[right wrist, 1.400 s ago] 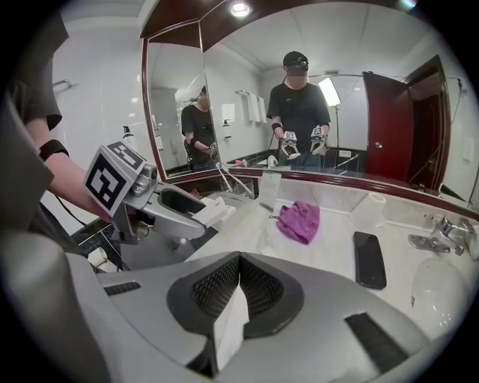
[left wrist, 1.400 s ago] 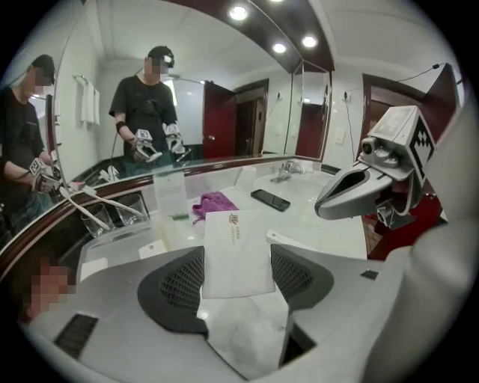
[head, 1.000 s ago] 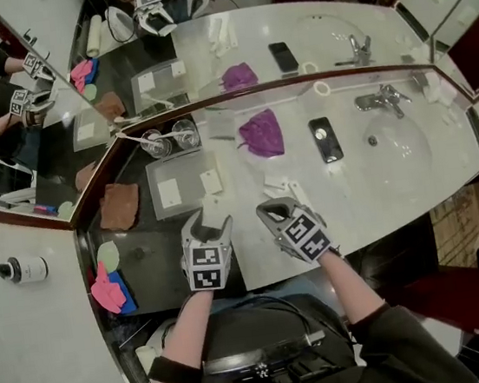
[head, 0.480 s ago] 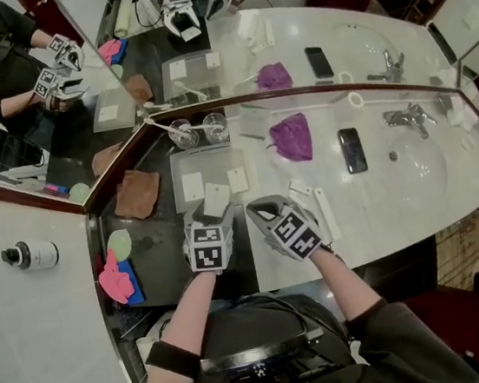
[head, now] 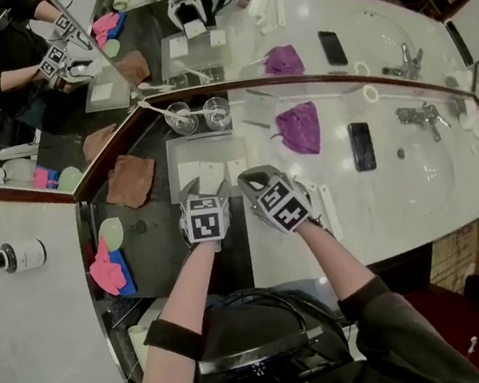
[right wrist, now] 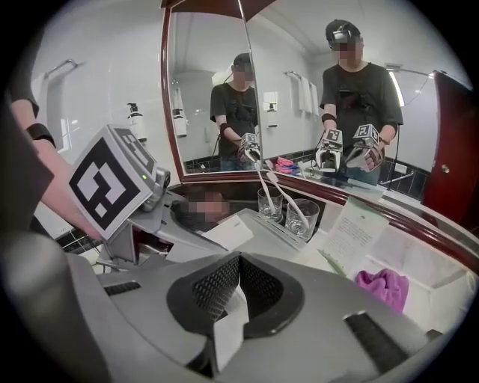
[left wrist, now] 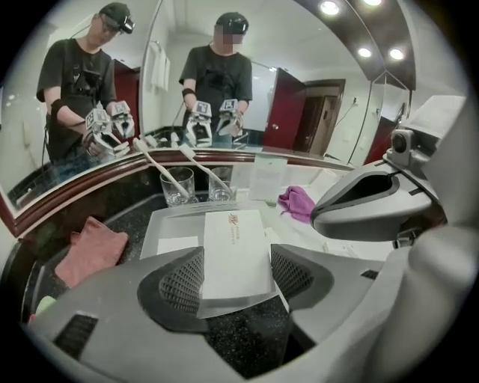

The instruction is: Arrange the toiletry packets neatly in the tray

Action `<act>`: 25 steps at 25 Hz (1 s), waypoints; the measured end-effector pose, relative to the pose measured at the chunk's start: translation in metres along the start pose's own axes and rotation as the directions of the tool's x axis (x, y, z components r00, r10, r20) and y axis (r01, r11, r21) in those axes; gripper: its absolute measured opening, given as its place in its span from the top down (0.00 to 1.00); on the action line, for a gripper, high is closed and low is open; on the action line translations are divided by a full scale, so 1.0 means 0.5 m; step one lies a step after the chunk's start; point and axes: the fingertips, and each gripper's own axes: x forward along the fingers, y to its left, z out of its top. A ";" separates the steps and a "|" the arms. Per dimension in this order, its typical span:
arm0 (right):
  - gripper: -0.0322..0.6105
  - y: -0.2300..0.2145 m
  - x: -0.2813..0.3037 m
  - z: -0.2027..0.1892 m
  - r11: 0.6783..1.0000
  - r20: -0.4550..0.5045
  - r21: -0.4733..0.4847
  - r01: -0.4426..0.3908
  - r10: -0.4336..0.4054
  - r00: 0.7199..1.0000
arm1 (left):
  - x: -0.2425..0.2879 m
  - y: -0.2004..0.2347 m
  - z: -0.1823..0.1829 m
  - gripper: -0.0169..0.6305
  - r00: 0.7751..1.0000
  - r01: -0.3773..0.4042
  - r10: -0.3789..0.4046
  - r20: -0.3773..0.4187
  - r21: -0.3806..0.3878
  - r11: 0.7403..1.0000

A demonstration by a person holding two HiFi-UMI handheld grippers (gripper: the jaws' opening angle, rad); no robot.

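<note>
Packets sit in both grippers. The left gripper (head: 202, 189) holds a packet (left wrist: 233, 254) by its side edges, jaws wide around it, over the tray's (head: 173, 151) near end. Just beside it, the right gripper's (right wrist: 236, 288) jaws pinch a second packet (right wrist: 228, 329), almost pressed together.

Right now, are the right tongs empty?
No, the right gripper view shows the right tongs closed on a white packet held edge-on between them.

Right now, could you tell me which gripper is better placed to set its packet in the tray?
Probably the left gripper: its packet hangs over the tray; the right gripper sits at its edge.
</note>
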 end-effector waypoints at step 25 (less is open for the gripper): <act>0.93 -0.062 0.044 -0.020 0.997 -0.021 0.072 0.002 0.000 1.000 | 0.081 0.031 -0.035 0.45 0.989 -0.098 0.086 -0.122 -0.090 0.991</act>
